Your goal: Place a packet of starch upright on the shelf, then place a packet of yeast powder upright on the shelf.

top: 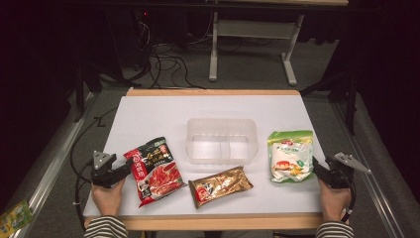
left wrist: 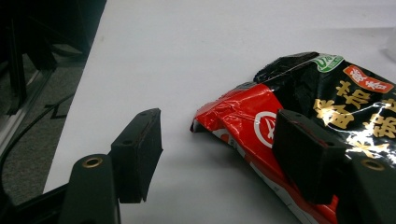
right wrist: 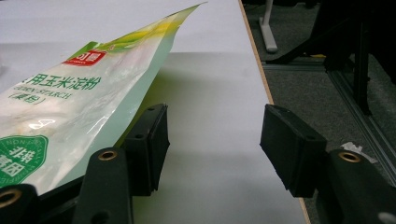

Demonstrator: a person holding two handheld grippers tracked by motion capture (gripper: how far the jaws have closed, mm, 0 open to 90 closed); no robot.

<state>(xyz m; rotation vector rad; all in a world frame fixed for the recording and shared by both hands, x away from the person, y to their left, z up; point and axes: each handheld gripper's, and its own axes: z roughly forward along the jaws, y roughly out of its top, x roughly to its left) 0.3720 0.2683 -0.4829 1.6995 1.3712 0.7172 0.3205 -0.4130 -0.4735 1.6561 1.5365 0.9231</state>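
A red and black snack bag [top: 154,170] lies at the table's front left, also in the left gripper view [left wrist: 299,112]. My left gripper [top: 128,169] is open at the bag's left edge; its corner sits between the jaws [left wrist: 219,140], untouched. A green and white starch bag [top: 290,155] lies at the right, seen close in the right gripper view [right wrist: 70,102]. My right gripper [top: 316,164] is open just right of that bag, with bare table between the jaws [right wrist: 215,140]. A gold packet [top: 220,185] lies front centre. A clear plastic tub [top: 222,141] stands in the middle.
The white table top [top: 163,111] has a wooden edge. A metal rail [top: 49,168] runs along the left and another along the right [top: 381,198]. A small green packet [top: 14,216] lies on the floor at the left. Cables and a desk frame [top: 214,49] stand behind.
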